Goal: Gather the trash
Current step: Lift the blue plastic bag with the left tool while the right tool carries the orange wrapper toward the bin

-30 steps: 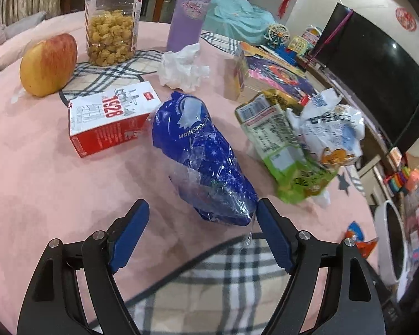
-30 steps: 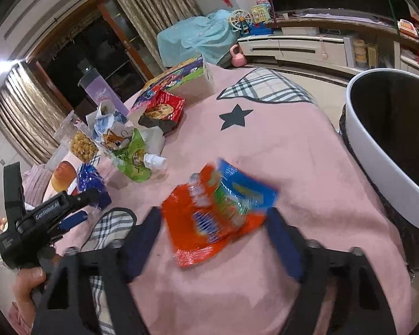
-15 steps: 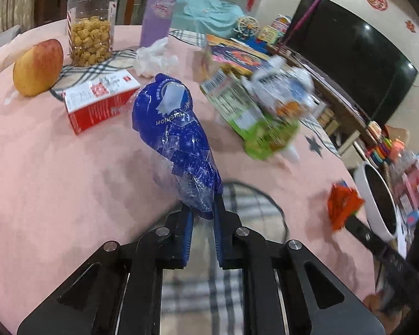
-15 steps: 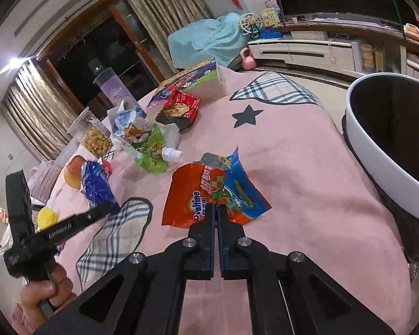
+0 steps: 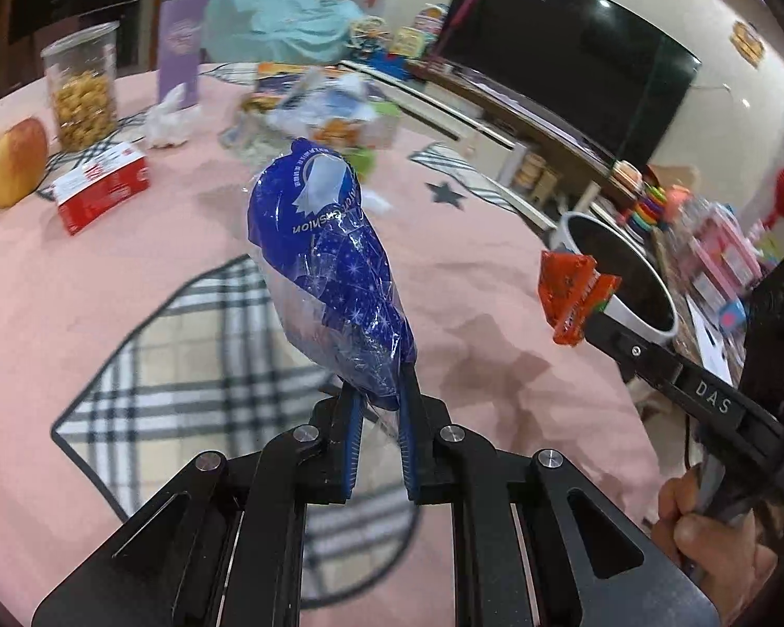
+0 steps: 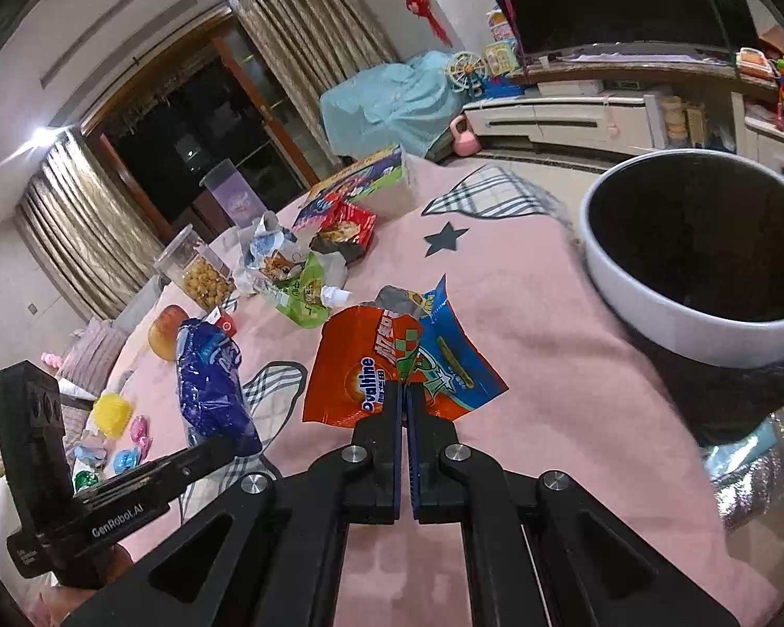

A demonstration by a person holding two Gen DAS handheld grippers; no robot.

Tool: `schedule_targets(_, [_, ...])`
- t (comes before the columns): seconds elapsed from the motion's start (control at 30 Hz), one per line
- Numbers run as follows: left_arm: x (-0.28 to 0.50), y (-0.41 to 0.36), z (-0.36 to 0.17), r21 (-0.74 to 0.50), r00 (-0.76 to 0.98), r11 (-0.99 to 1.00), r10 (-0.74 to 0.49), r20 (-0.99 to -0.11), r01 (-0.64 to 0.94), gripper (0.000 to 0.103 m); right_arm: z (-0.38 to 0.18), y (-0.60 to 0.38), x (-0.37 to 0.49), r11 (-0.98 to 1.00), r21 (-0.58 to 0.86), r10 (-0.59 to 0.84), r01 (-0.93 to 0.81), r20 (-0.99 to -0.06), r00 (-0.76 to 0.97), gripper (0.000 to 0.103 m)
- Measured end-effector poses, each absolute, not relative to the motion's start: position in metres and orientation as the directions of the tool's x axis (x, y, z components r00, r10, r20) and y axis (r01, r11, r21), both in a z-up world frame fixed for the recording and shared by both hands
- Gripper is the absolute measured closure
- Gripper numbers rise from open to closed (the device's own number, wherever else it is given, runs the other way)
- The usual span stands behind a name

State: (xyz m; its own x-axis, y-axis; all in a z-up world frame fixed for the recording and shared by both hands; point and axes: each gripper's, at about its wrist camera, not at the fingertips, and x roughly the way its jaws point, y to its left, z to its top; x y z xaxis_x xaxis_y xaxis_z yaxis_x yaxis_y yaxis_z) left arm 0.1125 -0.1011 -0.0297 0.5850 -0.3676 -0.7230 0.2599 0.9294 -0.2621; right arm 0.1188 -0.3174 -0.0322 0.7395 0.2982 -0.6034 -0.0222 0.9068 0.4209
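Carry step. Left gripper (image 5: 380,407) clenched on blue wrapper (image 5: 329,271), lifted clear of the pink table (image 5: 130,271); right gripper (image 6: 402,407) clamped on orange Ovaltine packet (image 6: 360,366). Bin (image 6: 653,308) sits at 2 o'clock beyond the packet. Next, I'd say: move both over the rim, then release.

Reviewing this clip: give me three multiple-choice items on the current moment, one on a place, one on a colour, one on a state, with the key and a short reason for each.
1. Where is the white-rimmed bin?
A. Centre of the table
B. Just past the table's edge
C. Behind the apple

2. What colour is the wrapper in the left gripper?
A. Blue
B. Green
C. Yellow

3. What is the right gripper doing?
A. Standing open and empty
B. Resting inside the bin
C. Pinching the orange Ovaltine packet

Key: B, its rim sits beyond the pink tablecloth; A, the blue wrapper stands up from its jaws; C, the jaws are shut on the packet's lower edge.
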Motion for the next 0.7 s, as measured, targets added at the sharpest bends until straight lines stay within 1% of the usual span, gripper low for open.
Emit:
schedule_targets(0.27, [0.105, -0.133, -0.029, -0.249, 0.552, 0.905, -0.41, -0.726, 0.344, 0.092, -0.024, -0.335, 0.1, 0.904, 0.428, 0.273, 0.005, -0.586, 0.763, 0.101])
schedule_targets(0.7, [0.118, -0.177, -0.027, -0.243, 0.503, 0.866, -0.46, -0.732, 0.437, 0.092, -0.019, -0.374, 0.102, 0.9, 0.431, 0.22, 0.068, -0.584, 0.782, 0.101])
